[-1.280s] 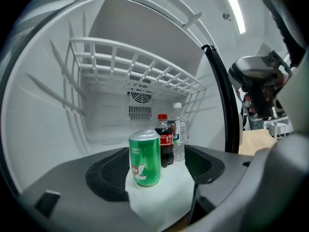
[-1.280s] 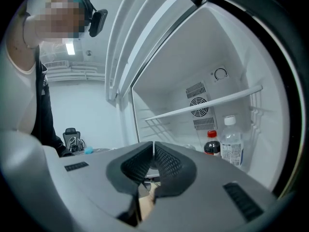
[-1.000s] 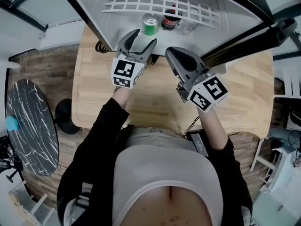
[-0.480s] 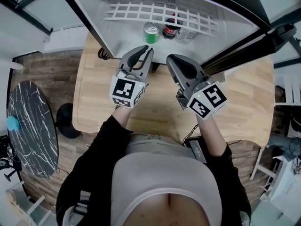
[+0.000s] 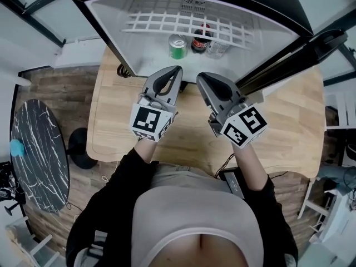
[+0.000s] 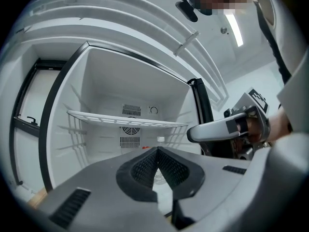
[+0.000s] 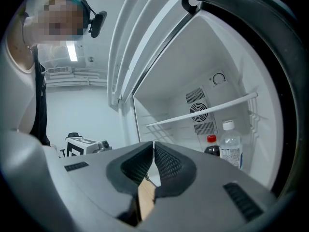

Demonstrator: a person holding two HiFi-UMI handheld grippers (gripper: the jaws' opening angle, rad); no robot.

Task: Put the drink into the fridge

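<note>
Both hands reach forward side by side, each holding its tongs level and pointing into the open fridge (image 5: 146, 48). The left tongs (image 5: 177, 69) have just been closing and are now pressed together with nothing between them. The right tongs (image 5: 201, 78) are also pressed together and empty. Their tips lie close to each other, just short of the fridge's front edge, and touch nothing.

The fridge stands on a wooden surface (image 5: 289, 110). Its door (image 5: 297, 52) is swung wide to the right, and the door's dark edge runs just beside the right tongs. Bare wood lies under and on either side of the two hands. The opening ahead is wide, and the front of the fridge floor is bare in front of the tips.

A white wire shelf (image 5: 183, 21) spans the upper part of the fridge, and nothing can be seen on it. Below it three drinks stand upright in a row on the fridge floor. The green can (image 5: 178, 46) is at the left, just ahead of the left tongs. A dark cola bottle with a red cap (image 5: 201, 39) is in the middle. A clear water bottle with a white cap (image 7: 231, 148) is at the right, near the side wall. The can stands free of both tongs.
</note>
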